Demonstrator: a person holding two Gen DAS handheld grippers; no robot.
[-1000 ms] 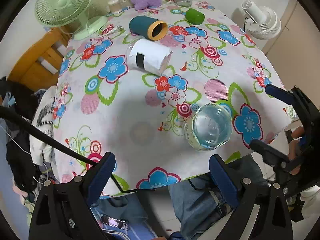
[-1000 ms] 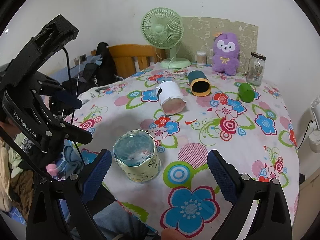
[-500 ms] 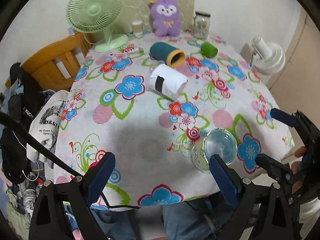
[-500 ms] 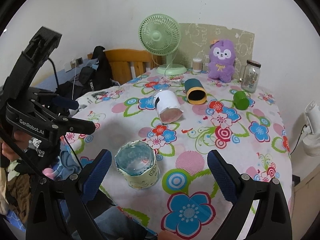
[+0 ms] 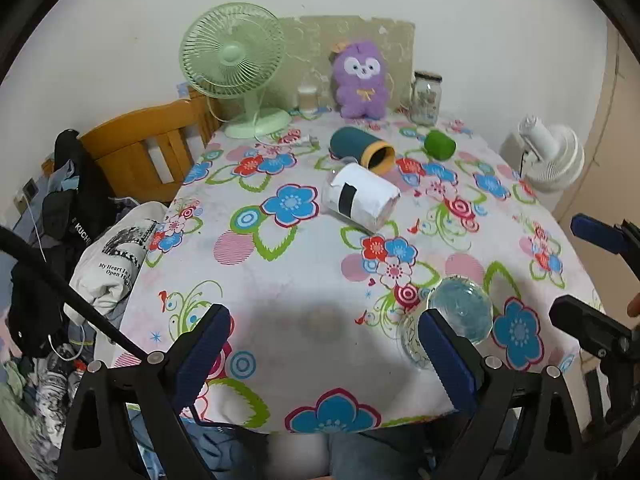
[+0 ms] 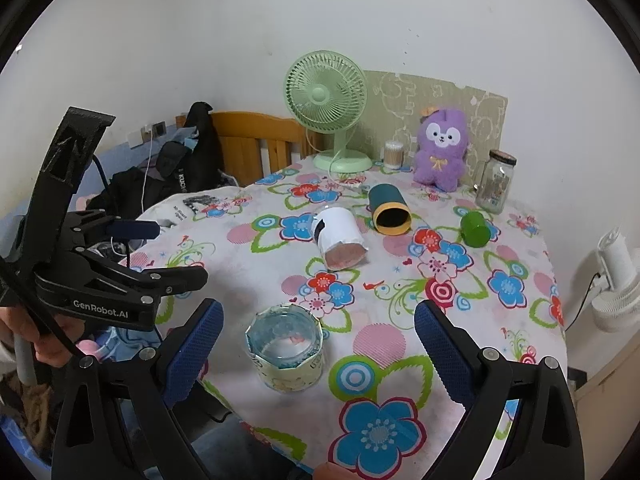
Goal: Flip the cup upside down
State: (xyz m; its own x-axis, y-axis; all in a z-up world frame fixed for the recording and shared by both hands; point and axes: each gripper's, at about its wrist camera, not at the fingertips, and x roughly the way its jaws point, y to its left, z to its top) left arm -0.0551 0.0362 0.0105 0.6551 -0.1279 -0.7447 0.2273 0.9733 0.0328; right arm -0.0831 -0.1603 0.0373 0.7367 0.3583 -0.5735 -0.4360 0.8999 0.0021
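Currently the clear glass cup (image 6: 285, 347) stands base-up on the tablecloth (image 6: 400, 280), both grippers spread, empty.

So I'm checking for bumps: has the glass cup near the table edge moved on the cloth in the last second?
No. In the right wrist view the glass cup stands beside the same pink striped circle and below the same small pink flower as before; only the cameras pulled back.

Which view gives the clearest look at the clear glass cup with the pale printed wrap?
The right wrist view: the clear glass cup with the pale printed wrap shows whole. In the left wrist view the left tool's finger overlaps it.
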